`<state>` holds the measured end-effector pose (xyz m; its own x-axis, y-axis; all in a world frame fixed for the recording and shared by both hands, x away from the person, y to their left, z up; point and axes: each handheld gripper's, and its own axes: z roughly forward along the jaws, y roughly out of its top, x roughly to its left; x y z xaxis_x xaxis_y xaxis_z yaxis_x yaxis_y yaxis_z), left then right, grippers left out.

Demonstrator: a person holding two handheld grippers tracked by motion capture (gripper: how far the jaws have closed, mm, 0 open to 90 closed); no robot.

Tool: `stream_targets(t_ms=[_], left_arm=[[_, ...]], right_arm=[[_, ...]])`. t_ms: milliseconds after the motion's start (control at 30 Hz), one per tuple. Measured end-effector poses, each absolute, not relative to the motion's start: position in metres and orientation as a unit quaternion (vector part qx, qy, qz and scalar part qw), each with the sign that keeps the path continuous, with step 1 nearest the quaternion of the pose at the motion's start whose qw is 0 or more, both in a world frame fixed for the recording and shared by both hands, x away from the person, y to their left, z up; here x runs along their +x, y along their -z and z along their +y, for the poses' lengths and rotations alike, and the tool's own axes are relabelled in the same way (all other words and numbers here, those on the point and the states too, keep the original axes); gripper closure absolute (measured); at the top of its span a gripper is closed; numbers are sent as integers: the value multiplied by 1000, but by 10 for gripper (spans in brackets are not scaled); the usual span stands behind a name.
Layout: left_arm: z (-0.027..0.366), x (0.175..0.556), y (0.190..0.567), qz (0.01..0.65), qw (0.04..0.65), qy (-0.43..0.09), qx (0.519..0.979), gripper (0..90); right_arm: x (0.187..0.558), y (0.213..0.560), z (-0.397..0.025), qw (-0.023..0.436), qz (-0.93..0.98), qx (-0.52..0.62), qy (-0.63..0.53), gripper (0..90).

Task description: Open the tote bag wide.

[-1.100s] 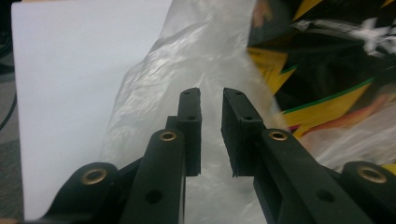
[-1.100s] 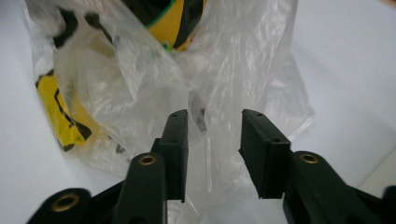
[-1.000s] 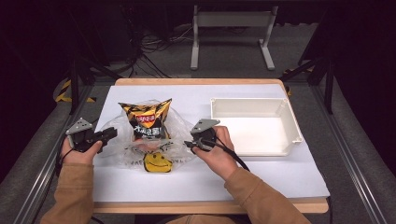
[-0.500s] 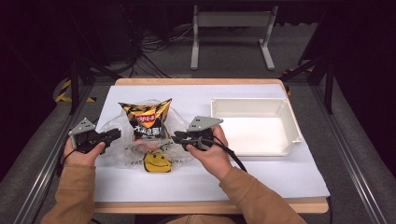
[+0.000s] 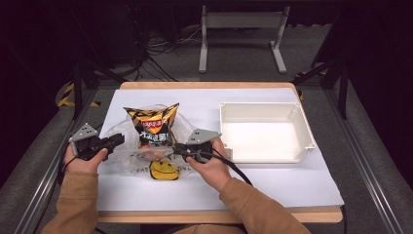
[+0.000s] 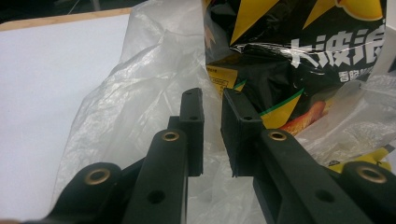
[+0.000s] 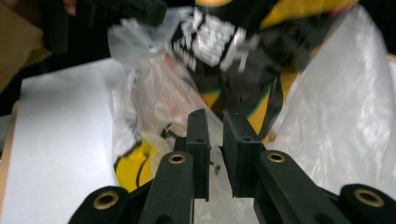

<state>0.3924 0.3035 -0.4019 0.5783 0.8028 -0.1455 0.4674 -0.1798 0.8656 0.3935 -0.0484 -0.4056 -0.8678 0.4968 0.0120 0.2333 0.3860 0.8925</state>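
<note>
Left gripper (image 5: 116, 141): we find its jaws nearly closed, pinching a fold of the plastic bag (image 6: 140, 98); the left gripper view shows the film caught in the narrow gap.
Right gripper (image 5: 176, 147): jaws drawn close on the bag's opposite edge; its own view is blurred, yet thin film runs between the pads.
Plastic bag: thin, translucent, crinkled film with a yellow smiley print (image 5: 164, 170) just below the right gripper; it lies between the two grippers on the tabletop (image 5: 272, 180).
Chip packet (image 5: 152, 124): glossy black and yellow foil, standing upright inside the bag, just beyond both grippers.
What the views add: from the high view we get the layout; the left gripper view lets us read white characters and a green stripe on the packet (image 6: 299, 56).
Tray (image 5: 265, 131): white, rectangular, rigid walls, well off to the right gripper's outer side.
Tabletop cover: smooth white sheet over a wooden edge.
</note>
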Motion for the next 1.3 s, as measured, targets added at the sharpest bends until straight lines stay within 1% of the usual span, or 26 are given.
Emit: stream_targets(t_ms=[33, 200, 233, 333, 467, 500, 600, 633, 767, 933, 1067, 1133, 1300], left_arm=[[303, 392, 402, 424, 479, -174, 749, 788], [303, 392, 402, 424, 477, -174, 750, 791], [303, 393, 403, 426, 476, -174, 750, 792], [304, 394, 404, 426, 473, -173, 752, 794], [304, 394, 405, 427, 473, -172, 751, 796], [304, 393, 405, 426, 474, -172, 751, 796], [304, 393, 404, 426, 474, -169, 752, 796], [304, 392, 404, 425, 474, -170, 753, 795], [304, 392, 405, 428, 474, -170, 751, 796], [303, 393, 406, 425, 473, -168, 754, 795], [303, 393, 406, 426, 473, -168, 753, 794], [303, 393, 406, 426, 472, -168, 753, 794], [302, 393, 406, 424, 470, -167, 756, 794]], right_arm=[[394, 413, -48, 125, 831, 226, -492, 800], [394, 425, -48, 119, 850, 230, -459, 784], [393, 432, -47, 111, 859, 232, -443, 778], [391, 439, -46, 101, 870, 236, -421, 780], [390, 444, -44, 97, 884, 238, -391, 781], [390, 447, -44, 88, 889, 242, -378, 781], [391, 446, -44, 85, 890, 245, -375, 777], [390, 445, -44, 88, 888, 241, -381, 759], [387, 438, -47, 96, 879, 235, -405, 746], [384, 421, -52, 119, 862, 227, -436, 701], [383, 404, -55, 139, 846, 220, -465, 685], [381, 394, -54, 146, 836, 211, -484, 694], [378, 381, -38, 147, 822, 188, -517, 794]])
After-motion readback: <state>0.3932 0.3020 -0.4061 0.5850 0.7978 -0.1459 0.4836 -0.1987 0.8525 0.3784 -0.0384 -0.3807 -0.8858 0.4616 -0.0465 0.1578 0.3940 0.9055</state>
